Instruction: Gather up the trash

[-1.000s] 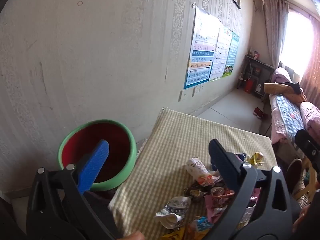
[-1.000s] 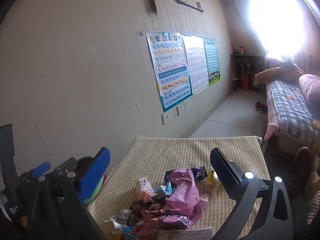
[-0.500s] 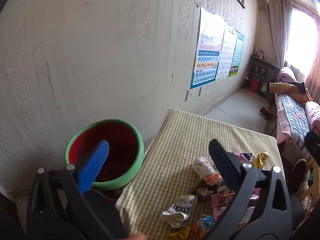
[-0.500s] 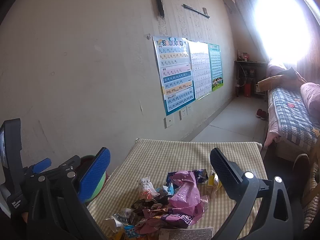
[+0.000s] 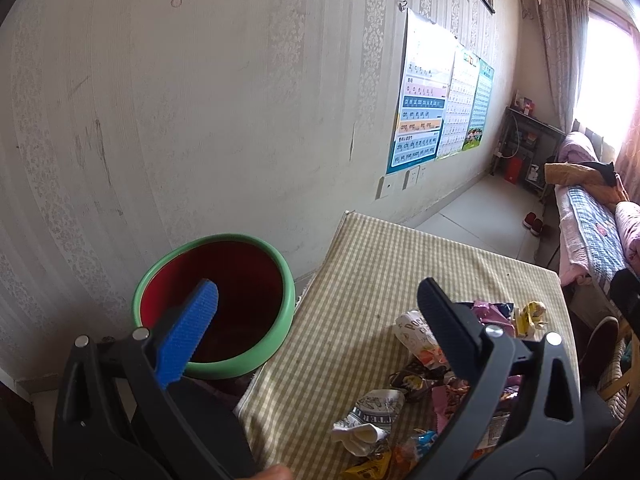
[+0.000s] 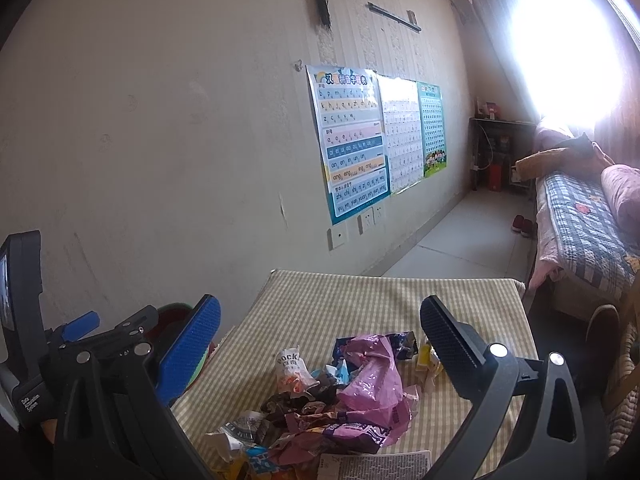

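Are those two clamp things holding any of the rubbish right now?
No. The left gripper and the right gripper both have their jaws wide apart with nothing between them; the wrappers lie on the table.

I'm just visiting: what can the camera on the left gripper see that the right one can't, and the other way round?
Only the left wrist view looks into the green-rimmed bin and shows its red inside. Only the right wrist view shows the left gripper itself from the side, and the printed white paper at the near edge of the trash. Both show the checked table, the pile of wrappers, the wall posters and the bed. Both grippers are open and empty.
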{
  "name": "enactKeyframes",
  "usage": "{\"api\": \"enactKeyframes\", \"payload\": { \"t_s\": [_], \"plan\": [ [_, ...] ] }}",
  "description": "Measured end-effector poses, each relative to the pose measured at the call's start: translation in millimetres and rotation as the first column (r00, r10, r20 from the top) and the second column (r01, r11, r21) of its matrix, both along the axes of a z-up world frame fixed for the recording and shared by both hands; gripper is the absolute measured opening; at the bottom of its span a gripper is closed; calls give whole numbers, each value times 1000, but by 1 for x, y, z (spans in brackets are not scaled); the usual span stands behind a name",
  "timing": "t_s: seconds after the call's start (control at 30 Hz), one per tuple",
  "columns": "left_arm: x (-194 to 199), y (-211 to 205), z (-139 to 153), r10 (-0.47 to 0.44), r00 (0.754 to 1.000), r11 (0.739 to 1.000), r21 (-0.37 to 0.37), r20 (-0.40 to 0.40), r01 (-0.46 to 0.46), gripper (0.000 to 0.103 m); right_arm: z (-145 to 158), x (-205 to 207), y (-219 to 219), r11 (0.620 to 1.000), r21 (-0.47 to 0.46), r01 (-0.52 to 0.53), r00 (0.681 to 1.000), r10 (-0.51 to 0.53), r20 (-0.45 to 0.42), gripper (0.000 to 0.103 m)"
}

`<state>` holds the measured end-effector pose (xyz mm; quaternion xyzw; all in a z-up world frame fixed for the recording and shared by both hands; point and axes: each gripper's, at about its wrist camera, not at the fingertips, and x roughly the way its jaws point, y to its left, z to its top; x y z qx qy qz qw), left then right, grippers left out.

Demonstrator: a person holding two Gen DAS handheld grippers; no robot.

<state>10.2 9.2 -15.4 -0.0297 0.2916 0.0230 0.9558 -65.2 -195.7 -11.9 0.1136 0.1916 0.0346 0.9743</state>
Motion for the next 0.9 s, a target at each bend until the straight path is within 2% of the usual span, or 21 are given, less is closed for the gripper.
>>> {"api": "enactKeyframes", "payload": {
  "t_s": [0.7, 0.9],
  "plan": [
    [0, 2, -1, 18, 1000, 1000, 15, 5, -18, 98, -9, 0, -4, 1000, 14, 3, 1000, -3, -20, 96],
    [-5, 0, 4, 32, 997, 998, 47, 76, -35, 98, -10, -1, -5, 1000, 16, 7, 1000, -7, -14, 96]
  ]
}}
